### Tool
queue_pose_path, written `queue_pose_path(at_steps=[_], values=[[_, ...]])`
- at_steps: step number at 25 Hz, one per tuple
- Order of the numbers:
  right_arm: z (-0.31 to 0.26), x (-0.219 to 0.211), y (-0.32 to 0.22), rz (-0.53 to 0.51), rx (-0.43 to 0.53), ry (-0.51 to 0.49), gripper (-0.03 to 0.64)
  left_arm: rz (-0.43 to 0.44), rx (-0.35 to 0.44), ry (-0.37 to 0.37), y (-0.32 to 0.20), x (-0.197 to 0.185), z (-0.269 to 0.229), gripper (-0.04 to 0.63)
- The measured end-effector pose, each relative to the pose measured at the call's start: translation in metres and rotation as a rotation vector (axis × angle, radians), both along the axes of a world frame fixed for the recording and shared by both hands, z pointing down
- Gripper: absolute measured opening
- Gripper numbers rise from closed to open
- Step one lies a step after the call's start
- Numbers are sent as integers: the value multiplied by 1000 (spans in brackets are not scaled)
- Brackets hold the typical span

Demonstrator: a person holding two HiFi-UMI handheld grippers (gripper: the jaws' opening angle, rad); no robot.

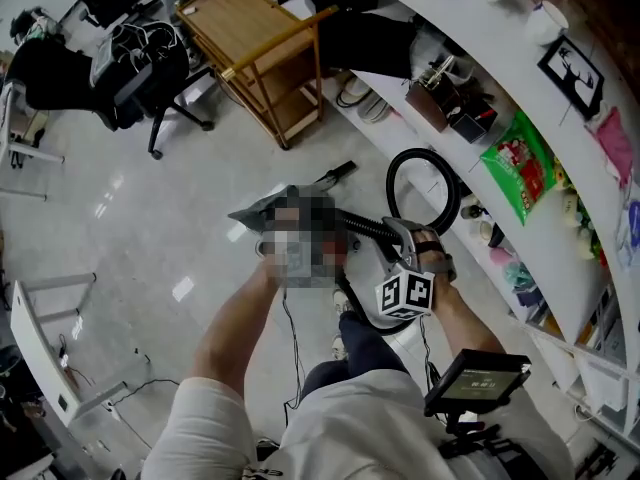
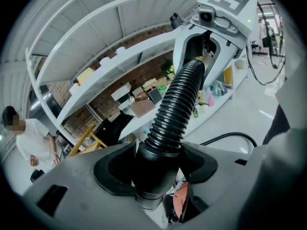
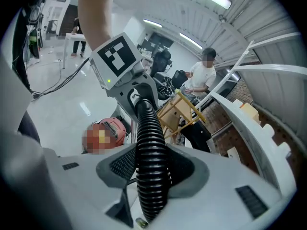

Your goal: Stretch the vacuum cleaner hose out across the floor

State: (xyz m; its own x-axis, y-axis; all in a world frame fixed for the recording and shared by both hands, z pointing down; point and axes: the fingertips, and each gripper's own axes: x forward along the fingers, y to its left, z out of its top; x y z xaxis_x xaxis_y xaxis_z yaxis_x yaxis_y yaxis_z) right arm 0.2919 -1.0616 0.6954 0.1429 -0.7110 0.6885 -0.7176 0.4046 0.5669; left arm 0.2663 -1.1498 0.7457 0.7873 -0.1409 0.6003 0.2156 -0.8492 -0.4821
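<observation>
A black ribbed vacuum hose (image 1: 366,228) stretches between my two grippers and curls on into a loop (image 1: 425,190) by the shelves. My left gripper (image 2: 156,169) is shut on the hose's smooth black cuff (image 2: 152,176); in the head view a mosaic patch mostly hides it, and only its grey body (image 1: 256,213) shows. From there the ribbed hose (image 2: 180,104) rises to the right gripper (image 2: 216,23). My right gripper (image 3: 152,169) is shut on the ribbed hose (image 3: 151,143); its marker cube (image 1: 405,294) shows in the head view. The red vacuum body (image 3: 112,128) lies on the floor below.
A curved white shelf unit (image 1: 560,218) full of goods runs along the right. A wooden trolley (image 1: 260,48) and an office chair (image 1: 150,78) stand farther off. A seated person in a white shirt (image 3: 204,78) is near the trolley. A screen on a stand (image 1: 478,378) is close to my right side.
</observation>
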Motion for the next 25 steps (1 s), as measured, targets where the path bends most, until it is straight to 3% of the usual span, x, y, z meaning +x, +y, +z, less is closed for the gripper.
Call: queue_pose_path(at_steps=[7,16,25], values=[[-42,-7,48,108,29,-3,179,118,39,38,45,4,-46,258],[-99,-24,107,188,88,29,179,151,-44,89,108,-5,-93,249],[-141,-46,191,324,132,71,179,268,-58,139,197,-12,-131,238]])
